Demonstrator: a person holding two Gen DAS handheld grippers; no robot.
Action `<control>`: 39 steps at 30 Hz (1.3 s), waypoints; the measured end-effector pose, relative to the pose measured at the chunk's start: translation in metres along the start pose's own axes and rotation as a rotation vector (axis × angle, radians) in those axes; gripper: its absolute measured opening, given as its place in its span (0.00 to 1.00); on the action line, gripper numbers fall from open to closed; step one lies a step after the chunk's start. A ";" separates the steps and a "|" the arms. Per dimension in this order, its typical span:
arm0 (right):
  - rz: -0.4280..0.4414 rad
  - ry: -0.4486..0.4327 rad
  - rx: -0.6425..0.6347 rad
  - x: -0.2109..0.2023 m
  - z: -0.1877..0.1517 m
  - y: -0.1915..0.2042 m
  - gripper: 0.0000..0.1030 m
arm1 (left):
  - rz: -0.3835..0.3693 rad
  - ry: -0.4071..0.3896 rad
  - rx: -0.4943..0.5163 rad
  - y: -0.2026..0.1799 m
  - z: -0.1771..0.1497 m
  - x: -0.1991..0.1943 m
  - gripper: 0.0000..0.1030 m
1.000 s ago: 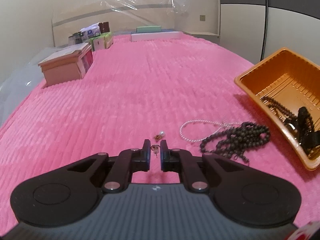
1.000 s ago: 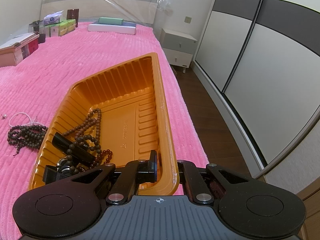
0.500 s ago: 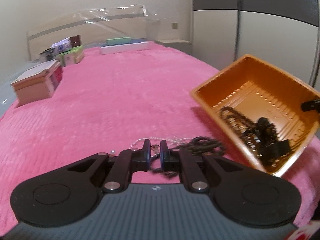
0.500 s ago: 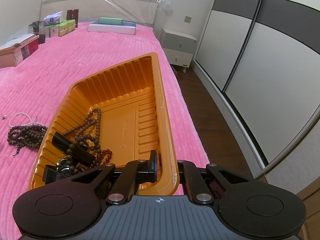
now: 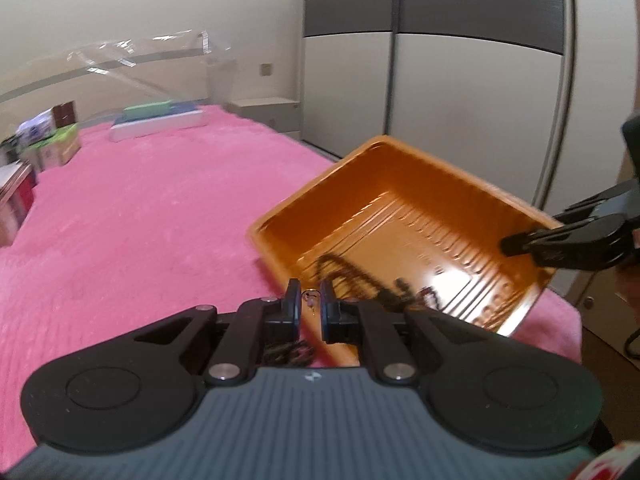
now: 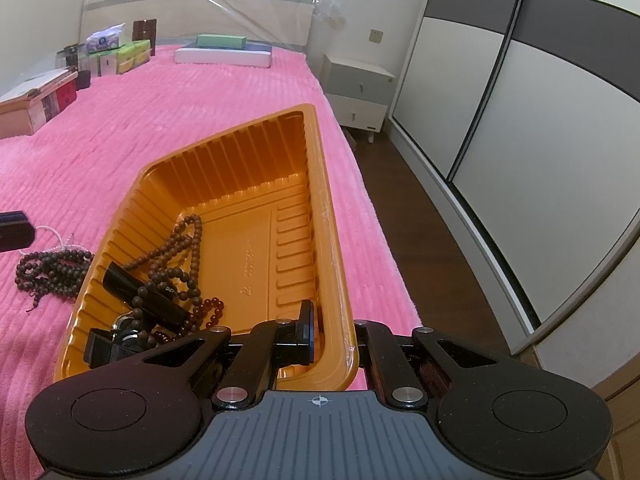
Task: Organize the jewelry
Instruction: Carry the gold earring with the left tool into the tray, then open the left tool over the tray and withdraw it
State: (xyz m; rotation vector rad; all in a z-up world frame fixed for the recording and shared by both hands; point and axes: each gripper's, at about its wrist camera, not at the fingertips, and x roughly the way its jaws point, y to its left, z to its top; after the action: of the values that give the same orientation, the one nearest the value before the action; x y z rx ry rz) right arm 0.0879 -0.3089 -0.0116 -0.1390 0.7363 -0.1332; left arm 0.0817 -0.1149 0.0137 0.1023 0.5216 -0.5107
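Two grippers work: left gripper (image 5: 309,307) pinches a tiny earring (image 5: 309,296) at the orange tray's (image 6: 256,148) near rim; light, slippery, easily dropped. Right gripper (image 6: 332,340) clamps the tray's thin, flexible wall.

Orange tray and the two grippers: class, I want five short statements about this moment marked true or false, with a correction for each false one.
1. The right gripper clamps the wall of the orange tray. True.
2. The tray holds nothing. False: a brown bead strand and a black item lie inside it.
3. The left gripper pinches a small earring. True.
4. The dark bead necklace lies inside the tray. False: it lies on the pink bedspread, beside the tray's outer wall.
5. The tray sits on the wooden floor. False: it rests on the bedspread, near the bed's edge.
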 end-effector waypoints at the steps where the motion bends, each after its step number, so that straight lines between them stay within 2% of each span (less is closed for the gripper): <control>1: 0.001 0.000 0.000 0.000 0.000 0.000 0.06 | -0.010 -0.003 0.009 -0.005 0.002 0.002 0.08; 6: 0.005 0.001 0.004 0.000 -0.001 0.000 0.06 | -0.062 -0.015 0.063 -0.026 0.012 0.011 0.08; 15: 0.009 0.002 0.006 0.000 0.000 0.001 0.06 | -0.143 0.010 0.117 -0.054 0.012 0.029 0.08; 36: 0.009 0.011 0.010 0.001 0.001 0.001 0.06 | -0.181 0.051 0.145 -0.061 0.009 0.041 0.08; 37: 0.008 0.011 0.010 0.001 0.001 0.001 0.06 | -0.193 0.059 0.148 -0.062 0.008 0.044 0.09; 39: 0.009 0.011 0.010 0.001 0.001 0.001 0.06 | -0.202 0.063 0.155 -0.063 0.007 0.045 0.17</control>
State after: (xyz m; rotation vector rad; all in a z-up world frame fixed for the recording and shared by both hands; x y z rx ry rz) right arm 0.0893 -0.3085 -0.0120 -0.1254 0.7471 -0.1292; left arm 0.0873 -0.1912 -0.0007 0.2159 0.5563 -0.7471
